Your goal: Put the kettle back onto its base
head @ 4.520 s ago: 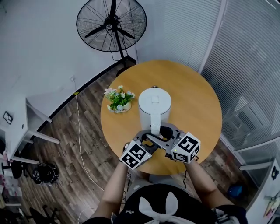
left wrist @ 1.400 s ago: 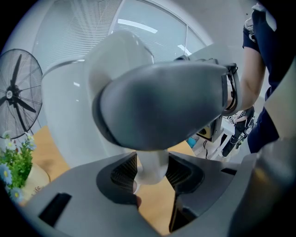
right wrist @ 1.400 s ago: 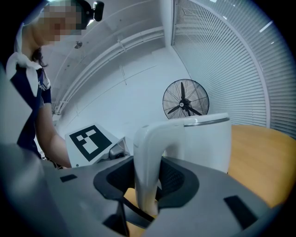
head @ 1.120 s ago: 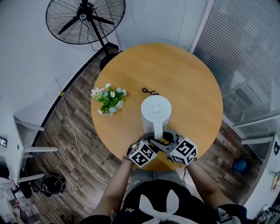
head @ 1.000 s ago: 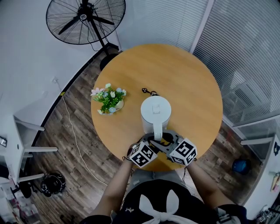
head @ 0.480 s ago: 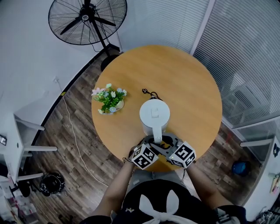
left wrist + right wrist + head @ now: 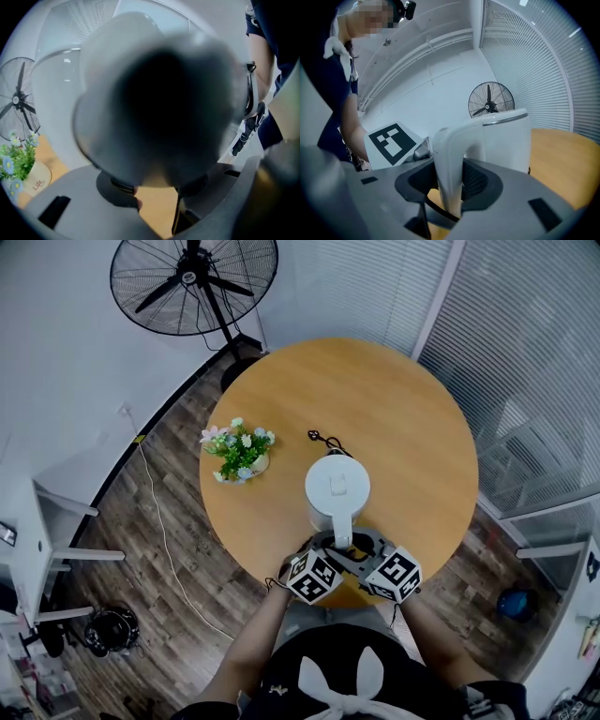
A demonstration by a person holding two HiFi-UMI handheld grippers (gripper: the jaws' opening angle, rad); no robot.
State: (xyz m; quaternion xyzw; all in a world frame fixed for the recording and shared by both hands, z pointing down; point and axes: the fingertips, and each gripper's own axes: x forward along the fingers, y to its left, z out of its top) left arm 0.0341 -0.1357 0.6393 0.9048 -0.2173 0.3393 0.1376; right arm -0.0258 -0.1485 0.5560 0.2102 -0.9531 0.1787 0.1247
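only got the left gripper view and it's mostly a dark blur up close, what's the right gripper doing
Observer: The right gripper is clamped on the handle of the kettle, low on the white loop.
Operator: where's the kettle
Observer: Upright over the near part of the round table, with its handle pointing at the person.
Operator: see the base anywhere
Observer: No base shows in the head view. A black cord end lies on the table just beyond the kettle.
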